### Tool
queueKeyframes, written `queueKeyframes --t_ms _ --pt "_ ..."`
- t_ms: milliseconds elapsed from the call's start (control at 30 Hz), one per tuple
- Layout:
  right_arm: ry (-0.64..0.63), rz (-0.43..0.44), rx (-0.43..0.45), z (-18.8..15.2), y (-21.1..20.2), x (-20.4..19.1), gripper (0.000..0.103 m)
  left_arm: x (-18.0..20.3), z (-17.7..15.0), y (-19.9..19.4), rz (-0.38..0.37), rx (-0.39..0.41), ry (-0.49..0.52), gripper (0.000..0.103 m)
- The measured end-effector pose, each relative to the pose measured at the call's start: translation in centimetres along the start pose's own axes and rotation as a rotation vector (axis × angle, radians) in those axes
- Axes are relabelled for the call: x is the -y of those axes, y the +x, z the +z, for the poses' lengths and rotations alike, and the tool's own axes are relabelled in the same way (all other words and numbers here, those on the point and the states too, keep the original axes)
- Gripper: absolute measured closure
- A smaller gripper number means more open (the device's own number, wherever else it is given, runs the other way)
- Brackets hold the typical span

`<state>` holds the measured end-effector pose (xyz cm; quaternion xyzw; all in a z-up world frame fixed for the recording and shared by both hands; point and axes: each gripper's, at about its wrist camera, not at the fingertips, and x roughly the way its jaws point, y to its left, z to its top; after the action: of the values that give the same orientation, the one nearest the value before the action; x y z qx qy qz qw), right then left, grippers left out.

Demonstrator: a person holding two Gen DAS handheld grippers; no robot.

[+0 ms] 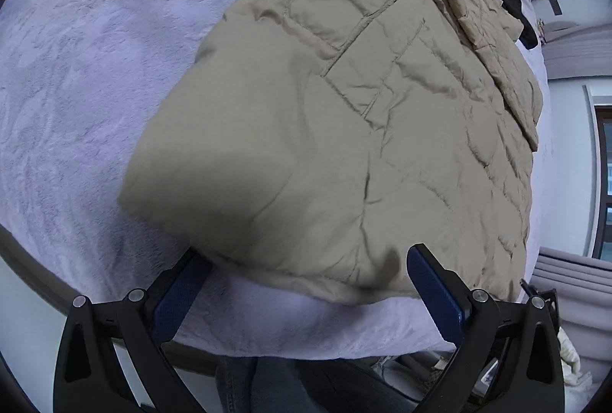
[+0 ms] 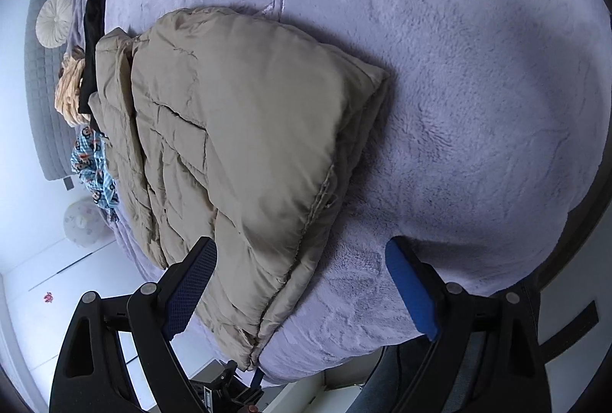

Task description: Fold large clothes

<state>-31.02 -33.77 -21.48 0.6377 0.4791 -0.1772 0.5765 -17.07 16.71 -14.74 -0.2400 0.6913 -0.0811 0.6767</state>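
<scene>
Puffer jacket (image 1: pixel 344 129) on bed (image 1: pixel 88 68), long axis running lower centre to upper right. Left gripper (image 1: pixel 306 294) jaws apart at hem; right gripper (image 2: pixel 302 283) jaws apart, empty, straddling the jacket's near side edge.

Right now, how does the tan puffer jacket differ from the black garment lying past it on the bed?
The tan puffer jacket is quilted, bulky and folded into a thick stack at the near edge; the black garment is thin, narrow and strung out near the pillows. The jacket covers far more of the bed than the black garment. Both lie on the lavender fleece blanket, untouched by either gripper.
</scene>
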Motion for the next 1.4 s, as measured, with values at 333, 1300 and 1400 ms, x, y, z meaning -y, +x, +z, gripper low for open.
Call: queueKeyframes --t_ms 333,1300,1400 --pt "0.096 0.147 0.028 0.6 0.5 0.0 0.011 3.7 2.9 2.2 -0.016 -0.015 0.045 0.056" --pt "-0.661 0.065 0.099 5.9 -3.3 -27.4 0.096 18.2 17.9 -12.4 -0.056 0.472 0.244 0.087" --pt "-0.767 0.042 0.086 8.4 -1.7 -32.5 0.096 20.4 21.1 -12.1 -0.012 0.516 0.208 0.087"
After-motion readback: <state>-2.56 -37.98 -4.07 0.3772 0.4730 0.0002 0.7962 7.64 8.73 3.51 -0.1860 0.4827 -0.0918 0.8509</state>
